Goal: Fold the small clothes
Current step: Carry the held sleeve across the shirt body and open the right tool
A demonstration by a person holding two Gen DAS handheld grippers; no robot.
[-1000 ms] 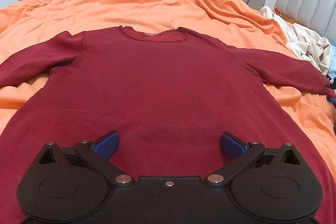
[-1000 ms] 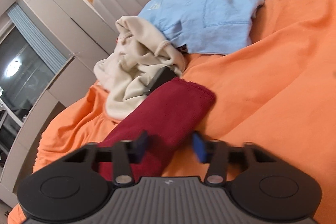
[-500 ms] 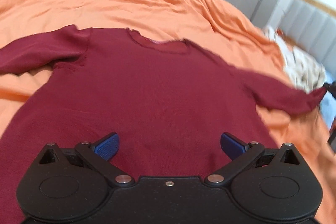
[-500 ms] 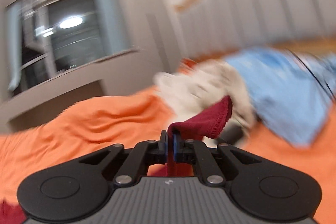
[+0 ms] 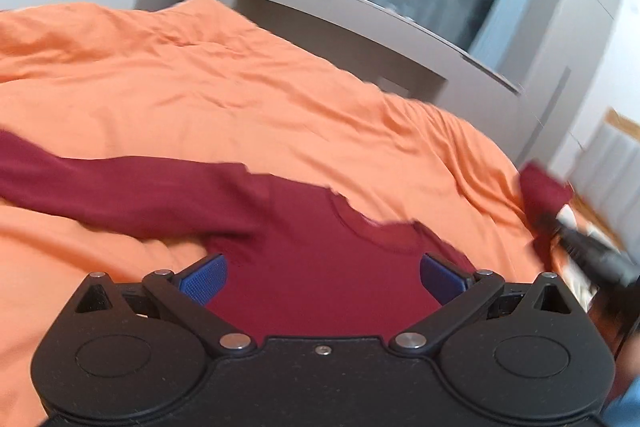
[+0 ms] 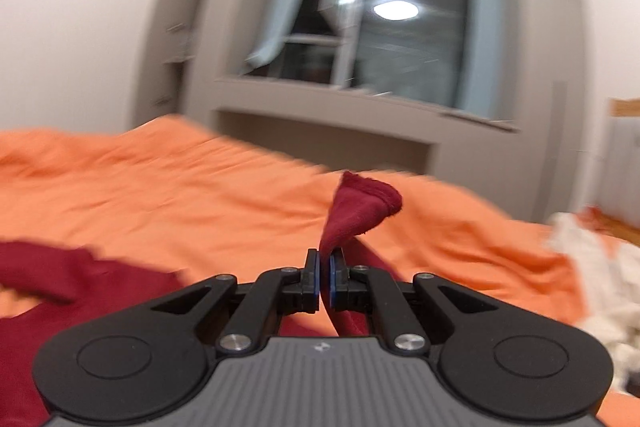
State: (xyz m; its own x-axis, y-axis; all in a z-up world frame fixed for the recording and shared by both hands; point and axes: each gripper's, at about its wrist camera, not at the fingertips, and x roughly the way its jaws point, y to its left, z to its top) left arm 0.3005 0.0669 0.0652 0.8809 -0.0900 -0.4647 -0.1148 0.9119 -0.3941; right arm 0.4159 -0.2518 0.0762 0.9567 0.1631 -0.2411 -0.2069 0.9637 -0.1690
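A dark red long-sleeved sweater [image 5: 320, 267] lies flat on the orange bedspread [image 5: 200, 87]. My left gripper [image 5: 322, 279] hovers open over its chest, just below the neckline [image 5: 360, 219], with nothing between the blue pads. One sleeve [image 5: 100, 183] stretches out to the left. My right gripper [image 6: 325, 277] is shut on the other sleeve's cuff [image 6: 360, 211], which stands lifted above the bed. In the left wrist view that lifted cuff [image 5: 544, 187] and the right gripper's dark tip [image 5: 588, 255] appear blurred at the right.
A pile of cream clothing [image 6: 592, 267] lies at the bed's right side. Grey built-in cabinets and a dark window [image 6: 400, 27] stand beyond the bed. A padded headboard [image 5: 612, 167] shows at the far right.
My right gripper closed on the sleeve cuff, lifted it off the bed and swung it left toward the sweater's body. My left gripper moved up the sweater toward the neckline, still open.
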